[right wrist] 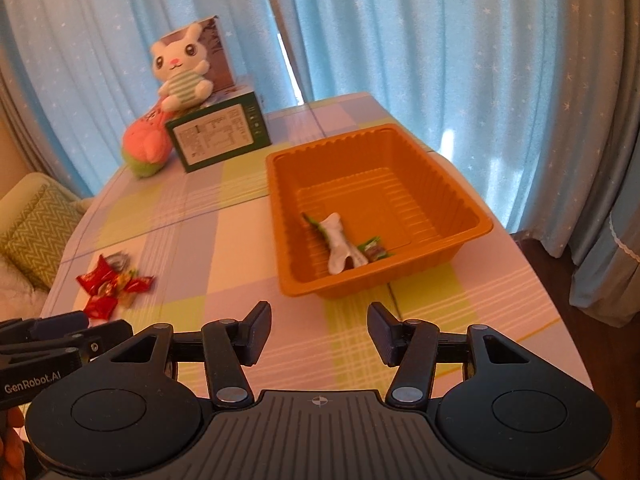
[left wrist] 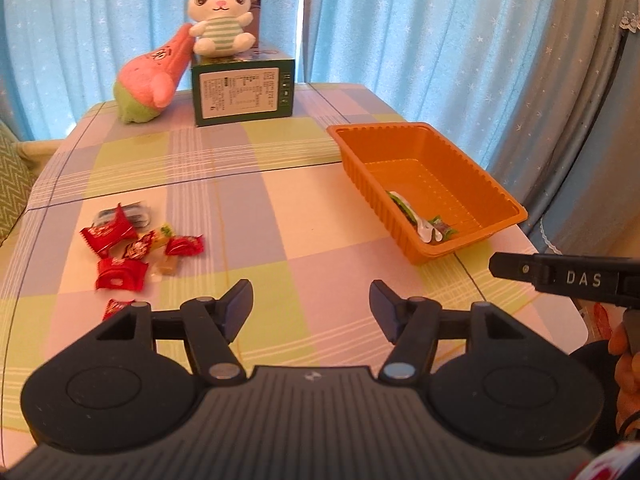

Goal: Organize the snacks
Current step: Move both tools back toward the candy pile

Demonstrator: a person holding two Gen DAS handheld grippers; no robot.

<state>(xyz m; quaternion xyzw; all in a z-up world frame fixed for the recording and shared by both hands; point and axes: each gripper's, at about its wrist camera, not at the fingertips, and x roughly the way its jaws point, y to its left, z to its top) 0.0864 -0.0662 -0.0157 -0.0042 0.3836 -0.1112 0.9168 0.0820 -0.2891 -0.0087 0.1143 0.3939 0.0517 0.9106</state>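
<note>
Hovering left gripper (left wrist: 311, 307), fingers apart, empty | red snacks (left wrist: 120, 254) left of fingers | right gripper (right wrist: 319, 330) apart, empty | orange tray (right wrist: 452, 184) ahead

At the far end of the table (left wrist: 256, 184), which has a checked cloth, a white plush rabbit (left wrist: 221, 14) sits on a green box (left wrist: 243, 93). A pink plush toy (left wrist: 154, 78) leans against the box. Blue curtains (left wrist: 420, 32) with small stars hang behind.
</note>
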